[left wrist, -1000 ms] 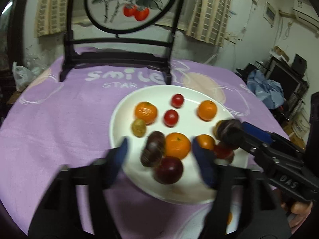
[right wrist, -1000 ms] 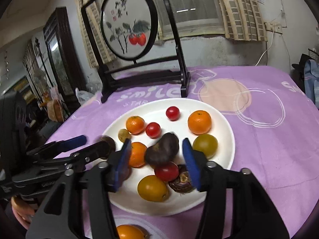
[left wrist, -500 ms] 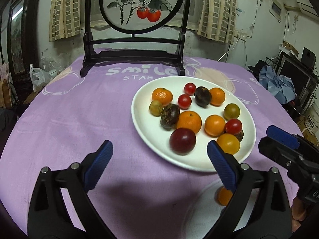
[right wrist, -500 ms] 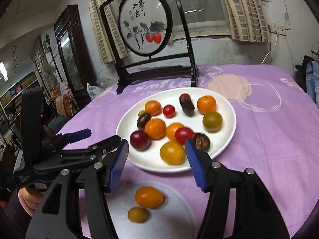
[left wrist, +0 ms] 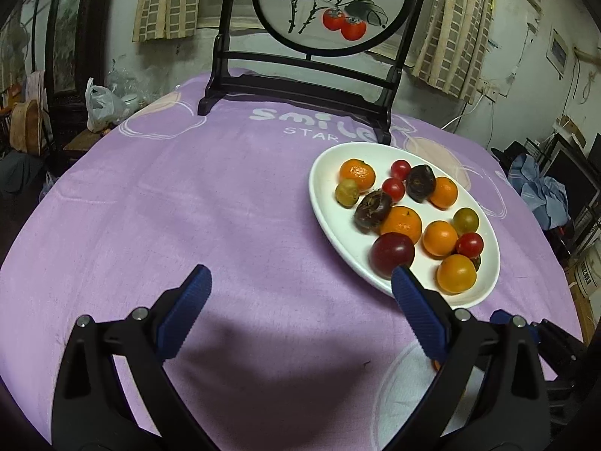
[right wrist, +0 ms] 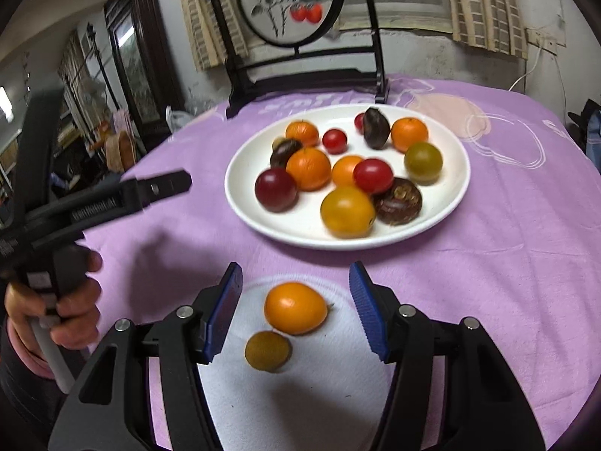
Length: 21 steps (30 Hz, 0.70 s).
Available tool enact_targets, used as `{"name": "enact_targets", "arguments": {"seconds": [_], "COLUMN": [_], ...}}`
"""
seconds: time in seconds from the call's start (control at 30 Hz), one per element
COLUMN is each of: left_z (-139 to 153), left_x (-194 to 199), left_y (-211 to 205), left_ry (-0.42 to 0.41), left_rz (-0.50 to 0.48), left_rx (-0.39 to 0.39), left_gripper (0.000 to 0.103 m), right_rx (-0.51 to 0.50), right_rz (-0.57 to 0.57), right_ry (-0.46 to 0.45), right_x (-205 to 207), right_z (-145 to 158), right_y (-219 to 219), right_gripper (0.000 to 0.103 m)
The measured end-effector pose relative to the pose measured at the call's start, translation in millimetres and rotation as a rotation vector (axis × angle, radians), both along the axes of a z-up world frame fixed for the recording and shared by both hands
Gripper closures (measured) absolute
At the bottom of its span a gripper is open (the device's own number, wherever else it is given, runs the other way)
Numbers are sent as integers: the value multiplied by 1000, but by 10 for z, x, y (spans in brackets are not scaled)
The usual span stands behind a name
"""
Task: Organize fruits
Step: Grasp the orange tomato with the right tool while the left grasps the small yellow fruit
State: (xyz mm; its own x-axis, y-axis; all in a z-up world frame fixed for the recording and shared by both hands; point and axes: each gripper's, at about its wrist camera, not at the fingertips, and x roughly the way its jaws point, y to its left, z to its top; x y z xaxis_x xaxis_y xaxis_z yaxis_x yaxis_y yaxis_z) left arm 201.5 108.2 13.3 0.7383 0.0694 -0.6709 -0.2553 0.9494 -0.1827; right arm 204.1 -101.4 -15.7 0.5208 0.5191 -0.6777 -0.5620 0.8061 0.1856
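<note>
A white plate [right wrist: 456, 203] holds several fruits: oranges, red cherry tomatoes, a yellow tomato [right wrist: 347, 212], a dark red plum [right wrist: 276, 189] and dark brown fruits. It also shows in the left wrist view [left wrist: 323, 203]. My right gripper [right wrist: 295, 300] is open and empty, low over a small white plate [right wrist: 300, 394] with an orange fruit [right wrist: 295, 307] and a small olive-brown fruit [right wrist: 268, 350] on it. My left gripper [left wrist: 298, 289] is open and empty over bare purple cloth, left of the big plate.
A purple tablecloth [left wrist: 188, 206] covers the round table. A black stand with a round painted screen [left wrist: 326, 3] stands at the table's far side. The left gripper's body and the holding hand [right wrist: 71, 300] show at the left of the right wrist view.
Both grippers have pulled back from the big plate toward the near edge. The dark fruit the right gripper held a second ago now lies at the plate's far side. The left gripper swung left.
</note>
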Motion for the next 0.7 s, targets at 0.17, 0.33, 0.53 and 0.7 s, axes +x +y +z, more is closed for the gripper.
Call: {"name": "enact_targets", "arguments": {"seconds": [0.17,0.33,0.53,0.7], "left_z": [22,9,13,12], "left_x": [-32,-36,-47,-52], "left_y": [-33,-77,-98,-103], "left_ry": [-4,0,0,3], "left_rz": [-5,-19,-27,-27], "left_rx": [13,26,29,30], "left_gripper": [5,5,4,4], "right_rx": [-36,-81,-61,-52], "right_rz": [-5,2,-5,-21], "right_ry": [11,30,73,83], "right_x": [13,33,87,117], "right_z": [-73,-168,-209,-224], "right_y": [27,84,73,68], "right_gripper": [43,43,43,48]}}
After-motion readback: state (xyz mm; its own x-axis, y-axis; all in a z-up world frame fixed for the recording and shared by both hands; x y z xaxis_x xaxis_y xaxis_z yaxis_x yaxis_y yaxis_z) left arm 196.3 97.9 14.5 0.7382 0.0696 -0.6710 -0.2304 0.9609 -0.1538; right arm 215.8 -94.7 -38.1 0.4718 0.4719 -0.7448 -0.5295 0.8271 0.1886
